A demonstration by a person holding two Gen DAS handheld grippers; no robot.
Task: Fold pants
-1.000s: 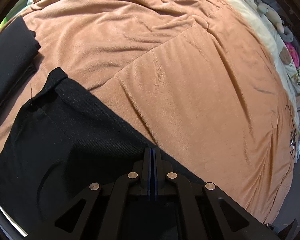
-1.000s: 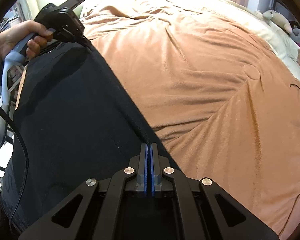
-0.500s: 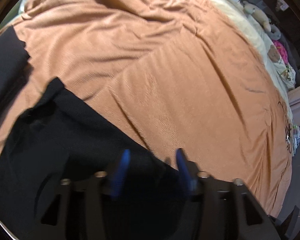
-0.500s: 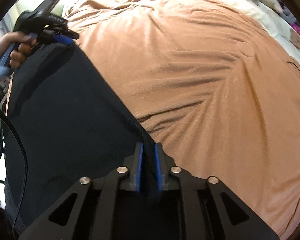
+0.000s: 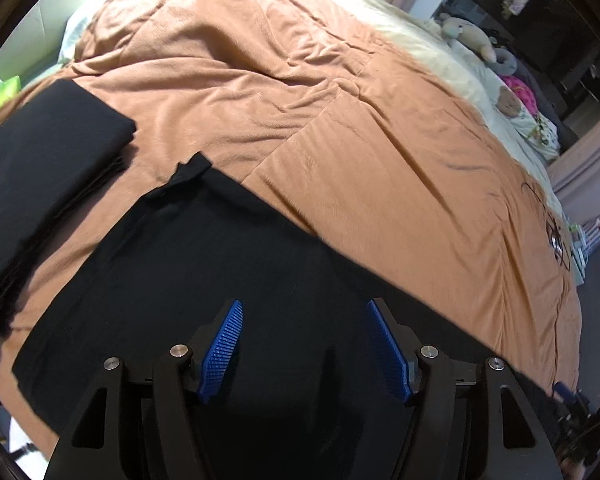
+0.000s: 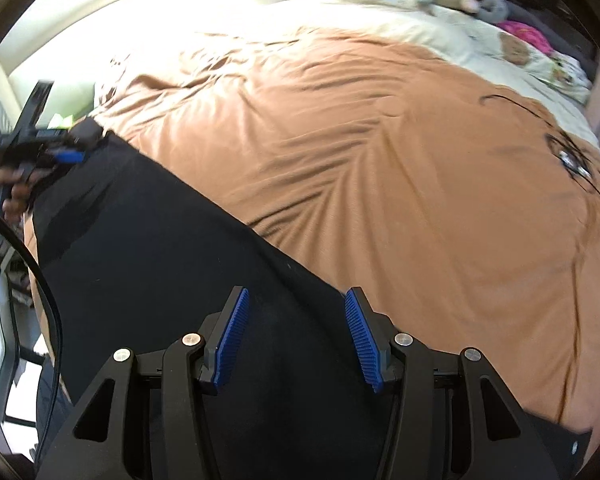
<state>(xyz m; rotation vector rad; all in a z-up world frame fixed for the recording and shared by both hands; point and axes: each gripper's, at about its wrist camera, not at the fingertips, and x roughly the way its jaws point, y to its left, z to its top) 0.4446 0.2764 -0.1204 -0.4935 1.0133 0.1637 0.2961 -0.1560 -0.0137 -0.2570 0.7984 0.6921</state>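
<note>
Black pants lie flat on the brown blanket, their far edge running diagonally. My left gripper hovers over the cloth with its jaws opening. Its blue pads stand wide apart and press on nothing. In the right wrist view the same pants spread to the left. My right gripper hangs above their edge, jaws opening too, with nothing pinched between them. The left gripper shows at the pants' far corner, held by a hand.
A folded black garment lies on the blanket to the left of the pants. Stuffed toys and a cream sheet fill the far right of the bed. A black cable hangs at the left bed edge.
Both grippers were shut on the pants' edge a second ago. Both have opened, let the cloth go and drawn back and up. The pants stay flat on the blanket.
</note>
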